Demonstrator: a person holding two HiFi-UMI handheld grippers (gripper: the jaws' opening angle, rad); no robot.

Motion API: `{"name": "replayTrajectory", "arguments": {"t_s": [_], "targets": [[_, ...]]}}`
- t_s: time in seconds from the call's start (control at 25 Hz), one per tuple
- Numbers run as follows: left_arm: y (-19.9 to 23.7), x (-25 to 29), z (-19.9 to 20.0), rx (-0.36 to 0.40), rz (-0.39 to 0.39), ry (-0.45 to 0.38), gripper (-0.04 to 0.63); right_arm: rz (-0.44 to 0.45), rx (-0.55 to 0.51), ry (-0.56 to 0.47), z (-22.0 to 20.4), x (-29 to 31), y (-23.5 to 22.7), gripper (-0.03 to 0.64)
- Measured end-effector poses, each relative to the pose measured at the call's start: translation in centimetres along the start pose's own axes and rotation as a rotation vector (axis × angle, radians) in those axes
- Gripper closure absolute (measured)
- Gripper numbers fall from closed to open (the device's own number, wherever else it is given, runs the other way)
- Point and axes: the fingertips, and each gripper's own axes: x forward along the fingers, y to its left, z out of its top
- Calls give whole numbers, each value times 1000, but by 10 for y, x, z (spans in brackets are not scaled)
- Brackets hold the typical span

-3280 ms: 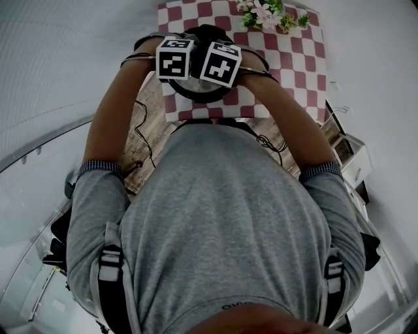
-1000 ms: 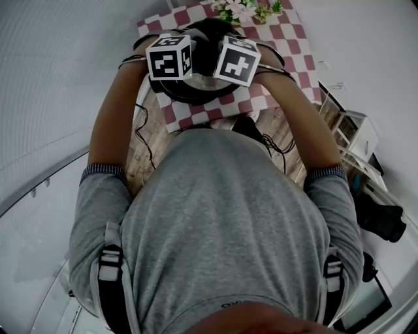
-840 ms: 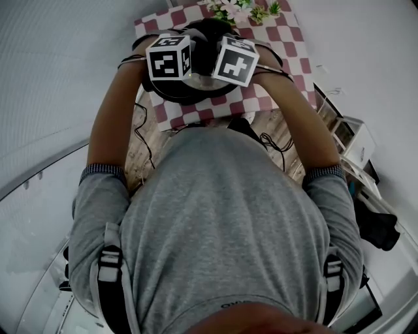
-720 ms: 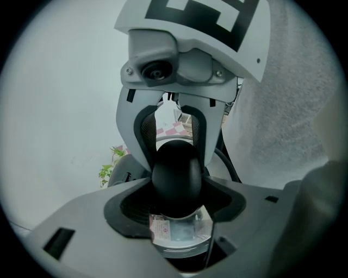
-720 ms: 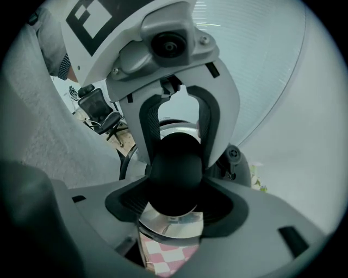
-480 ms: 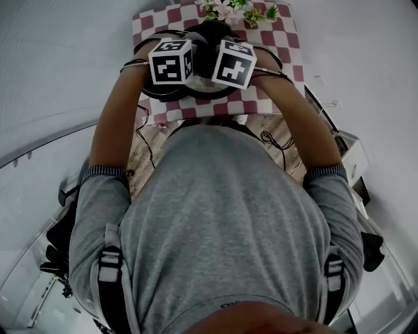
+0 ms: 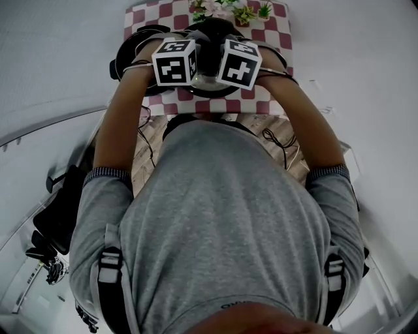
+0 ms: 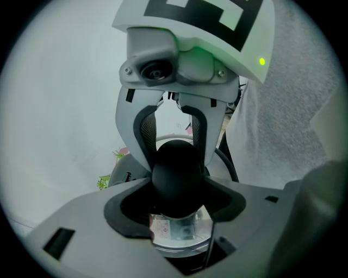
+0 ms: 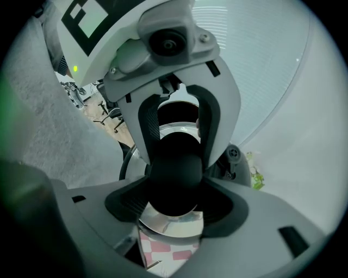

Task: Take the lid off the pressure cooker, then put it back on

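The pressure cooker lid's black knob [image 8: 175, 172] sits between the pads of both grippers. My left gripper [image 8: 175, 187] is shut on it from one side. My right gripper [image 9: 175, 187] is shut on it from the opposite side. In the head view the two marker cubes [image 7: 175, 62] stand side by side over the knob [image 7: 210, 49], and they hide the jaws. The lid's shiny steel [image 9: 168, 220] shows under the knob, with a sticker [image 8: 163, 228] on it. A dark rim [image 7: 209, 92] curves below the lid. I cannot tell if the lid rests on the pot.
A red-and-white checkered cloth [image 7: 271, 36] covers the small table, and it also shows under the lid's edge [image 9: 157, 251]. Flowers [image 7: 225, 10] stand at the table's far side. Cables [image 7: 277, 140] hang over the wooden floor [image 7: 147, 156]. The person's grey shirt fills the lower head view.
Both grippers stay clamped on the knob and have swung sideways together. The checkered table has turned and slid left and up in the head view.
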Motion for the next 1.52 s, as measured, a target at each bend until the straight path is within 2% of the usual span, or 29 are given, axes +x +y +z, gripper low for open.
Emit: {"name": "replayTrajectory", "arguments": {"t_s": [0.24,0.48,0.72,1.04,1.52], "targets": [[3,26,25,-19,23,7,293,1,-33,2,-36,-3,0,323],[-4,53,32,-54,19,28,293,17,-54,9,-62,8,4,322],[-16,85,22,-95,-28,43,293,71,-55,0,-81,38,15,322],[-24,129,7,-135,-31,44,293,102,-69,11,-105,78,20,322],[-39,199,-32,-191,-75,102,293,145,-84,48,-135,151,27,322]]}}
